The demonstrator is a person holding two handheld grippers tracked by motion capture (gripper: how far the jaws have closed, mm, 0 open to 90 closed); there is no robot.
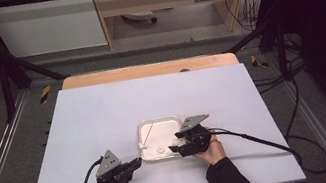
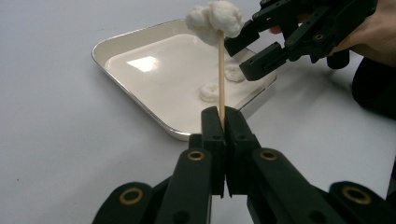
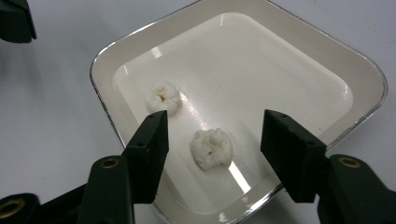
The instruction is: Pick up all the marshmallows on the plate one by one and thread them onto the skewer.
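White sheeting covers the table (image 1: 104, 117), with a shallow cream square tray (image 3: 299, 42) as the landmark. Left gripper (image 2: 223, 122), just outside the tray's near-left corner, has its jaws clamped on a thin wooden skewer (image 2: 221, 74) carrying a white fluffy marshmallow (image 2: 215, 18) on its tip above the tray. Two more white marshmallow pieces (image 3: 211, 148) lie inside the tray. Right gripper (image 3: 212, 140) hangs over the tray's near-right edge, jaws apart astride one piece, pads clear of it

Left black two-jaw gripper (image 1: 135, 163) held low, jaws pressed together; right black two-jaw gripper (image 3: 212, 144) angled downward, jaws parted, nothing gripped.
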